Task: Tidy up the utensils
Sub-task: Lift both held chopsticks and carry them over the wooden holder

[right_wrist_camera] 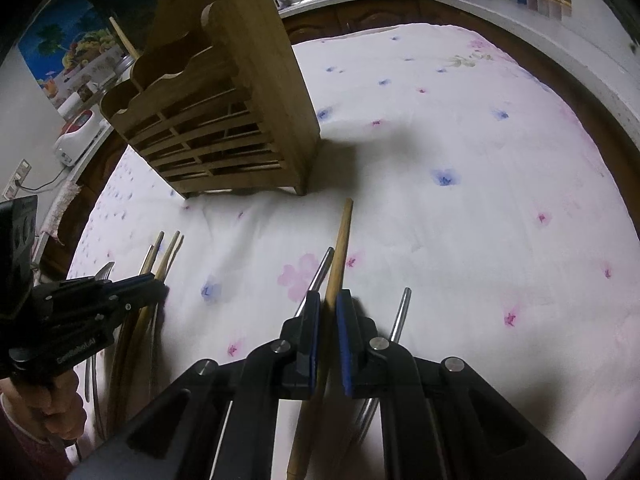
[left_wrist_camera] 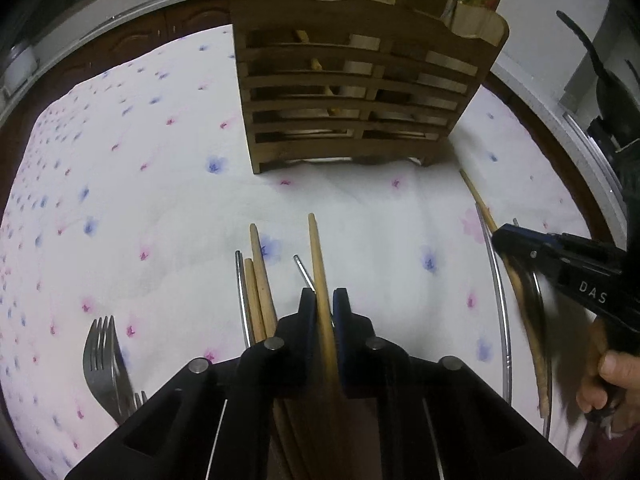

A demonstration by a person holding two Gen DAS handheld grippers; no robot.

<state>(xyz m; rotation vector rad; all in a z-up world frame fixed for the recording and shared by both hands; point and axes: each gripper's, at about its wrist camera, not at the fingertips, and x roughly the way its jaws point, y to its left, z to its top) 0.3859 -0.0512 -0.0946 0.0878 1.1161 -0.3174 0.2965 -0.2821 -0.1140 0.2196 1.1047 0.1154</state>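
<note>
Covering the bench [left_wrist_camera: 120, 168], a white cloth printed with small blue and pink flowers filled both views. A slatted wooden utensil holder [left_wrist_camera: 352, 96] stood upright at twelve o'clock in the left wrist view, with wooden utensils already in its compartments. The left gripper [left_wrist_camera: 323, 304] was clamped on a single wooden chopstick [left_wrist_camera: 318, 256], whose tip pointed toward twelve. More wooden chopsticks [left_wrist_camera: 258, 280] lay on the cloth just beside it toward nine, and a metal fork [left_wrist_camera: 102, 356] lay at eight o'clock. The right gripper [right_wrist_camera: 328, 312] was closed on another wooden stick [right_wrist_camera: 340, 248], with metal handles [right_wrist_camera: 322, 268] beside it.
</note>
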